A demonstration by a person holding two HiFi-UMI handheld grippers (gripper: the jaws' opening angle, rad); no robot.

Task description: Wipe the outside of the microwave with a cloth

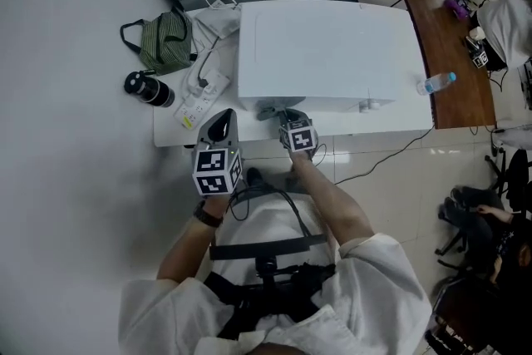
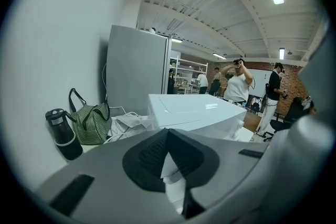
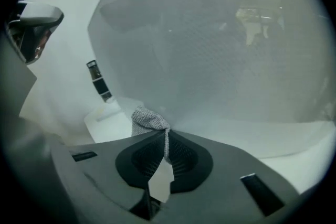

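**Spotter:** Right, where's your cloth?

**Note-taker:** In your right gripper (image 3: pixel 164 135). Jaws pinched on it. The cloth (image 3: pixel 149 120) is grey and flecked, with a bunch sticking out past the tips. It sits right at the lower edge of the microwave (image 1: pixel 324 54) front, and that face fills the right gripper view.

**Spotter:** And from the head view?

**Note-taker:** White microwave on a white table (image 1: pixel 391 125), front side towards you. Your right gripper is low against the front, left of centre, with the cloth at its tip.

**Spotter:** The other one?

**Note-taker:** Your left gripper (image 1: pixel 219 127) is at the table's near edge, beside the right one and apart from the microwave. Jaws pressed together, nothing between them.

**Spotter:** Anything else on the table?

**Note-taker:** Left of the microwave: green striped bag (image 1: pixel 166 41), black bottle (image 1: pixel 148 89), power strip (image 1: pixel 202 91).
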